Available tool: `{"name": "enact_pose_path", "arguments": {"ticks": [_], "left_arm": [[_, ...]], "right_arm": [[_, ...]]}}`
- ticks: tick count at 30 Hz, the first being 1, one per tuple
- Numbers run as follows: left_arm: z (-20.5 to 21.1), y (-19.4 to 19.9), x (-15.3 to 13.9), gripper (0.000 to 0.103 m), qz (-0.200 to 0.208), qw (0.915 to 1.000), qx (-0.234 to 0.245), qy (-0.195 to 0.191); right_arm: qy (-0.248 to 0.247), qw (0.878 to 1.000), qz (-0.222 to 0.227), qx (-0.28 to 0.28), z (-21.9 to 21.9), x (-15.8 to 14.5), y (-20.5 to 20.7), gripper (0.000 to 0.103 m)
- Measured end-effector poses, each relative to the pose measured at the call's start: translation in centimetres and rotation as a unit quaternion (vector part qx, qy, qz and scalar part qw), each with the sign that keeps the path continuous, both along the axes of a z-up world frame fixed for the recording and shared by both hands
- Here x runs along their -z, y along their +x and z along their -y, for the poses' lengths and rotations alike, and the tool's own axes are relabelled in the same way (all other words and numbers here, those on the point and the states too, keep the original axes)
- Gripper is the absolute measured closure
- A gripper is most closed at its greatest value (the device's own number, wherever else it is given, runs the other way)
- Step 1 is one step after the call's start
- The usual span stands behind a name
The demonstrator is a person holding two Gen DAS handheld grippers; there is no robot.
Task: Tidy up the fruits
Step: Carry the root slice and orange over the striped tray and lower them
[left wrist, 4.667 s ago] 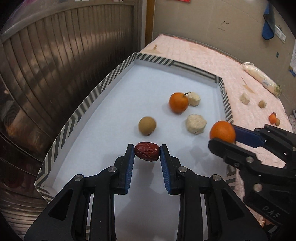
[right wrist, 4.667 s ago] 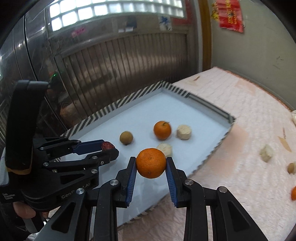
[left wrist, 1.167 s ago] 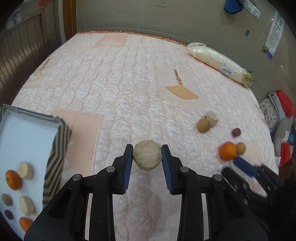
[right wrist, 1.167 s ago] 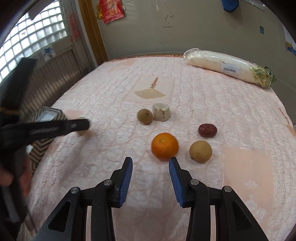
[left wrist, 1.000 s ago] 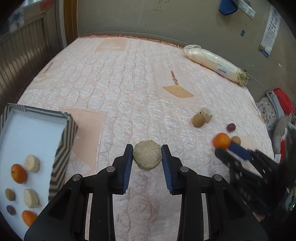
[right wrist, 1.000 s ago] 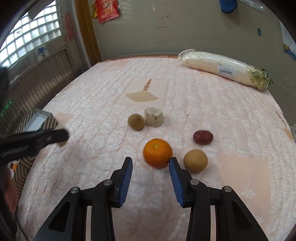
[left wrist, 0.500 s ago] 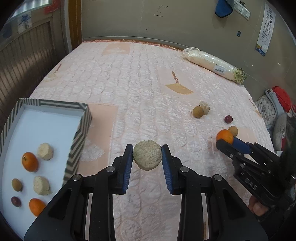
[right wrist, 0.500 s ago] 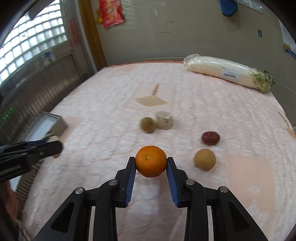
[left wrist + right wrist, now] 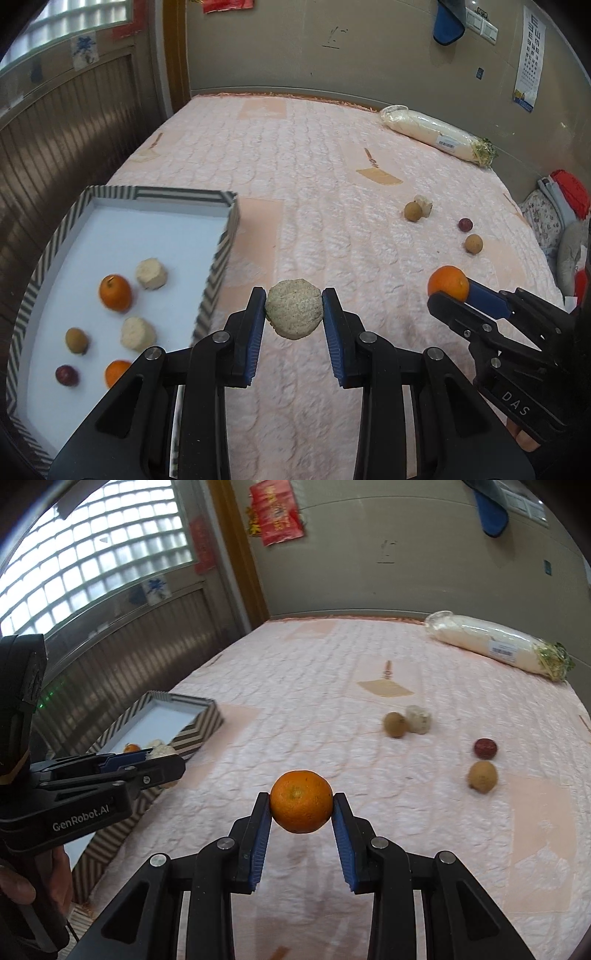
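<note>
Both grippers (image 9: 294,314) (image 9: 301,806) hold fruit over pink quilted bedspread (image 9: 314,184).

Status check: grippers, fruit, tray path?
Left gripper shut on beige chunk. Right gripper shut on orange. Tray path unobstructed.
</note>
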State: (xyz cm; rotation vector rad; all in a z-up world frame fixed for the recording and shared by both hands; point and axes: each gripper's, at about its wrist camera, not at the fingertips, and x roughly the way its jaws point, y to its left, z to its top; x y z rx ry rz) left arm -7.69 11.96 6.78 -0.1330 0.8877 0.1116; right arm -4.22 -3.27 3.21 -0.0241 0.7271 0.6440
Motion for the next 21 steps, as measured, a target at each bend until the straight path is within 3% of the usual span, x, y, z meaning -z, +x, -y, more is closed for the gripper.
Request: {"name": "enact_pose_path", "arguments": {"ticks": [21], "left_arm": [[-5.4, -5.9, -1.0, 0.073, 0.023, 0.9982, -0.055, 0.01]], "right_arm": [[-0.016, 0.997, 0.031, -0.072, -6.3, -1.9, -4.8, 0.071]]}}
